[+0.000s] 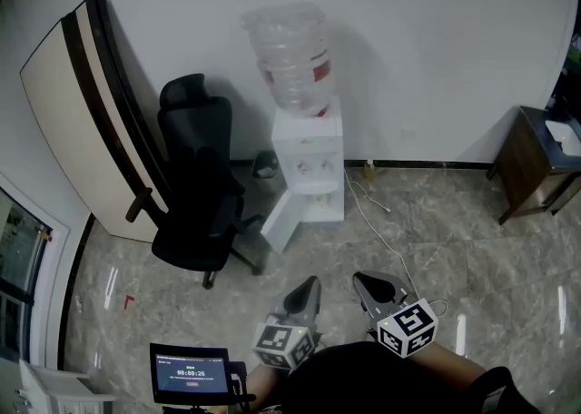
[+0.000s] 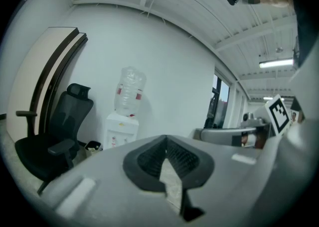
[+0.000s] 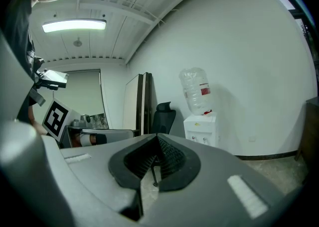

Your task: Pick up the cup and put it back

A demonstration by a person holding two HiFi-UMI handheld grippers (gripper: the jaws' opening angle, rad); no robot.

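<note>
water dispenser [image 1: 309, 160] carries an upturned bottle [image 1: 290, 63], clear, fill level not determinable. small bin [image 1: 265, 164] just left of it, contents unclear. left gripper [image 2: 166, 141] and right gripper [image 3: 157, 139], jaws closed, nothing between. cup not discernible in any view. tablet [image 1: 191, 373] appears only in the head view; ceiling light [image 3: 75, 25] only in the gripper views.

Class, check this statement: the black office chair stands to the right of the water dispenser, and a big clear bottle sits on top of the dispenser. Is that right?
Not quite. The office chair stands to the left of the water dispenser, not the right, as the head view shows. The big clear bottle does sit on top of the dispenser.
</note>
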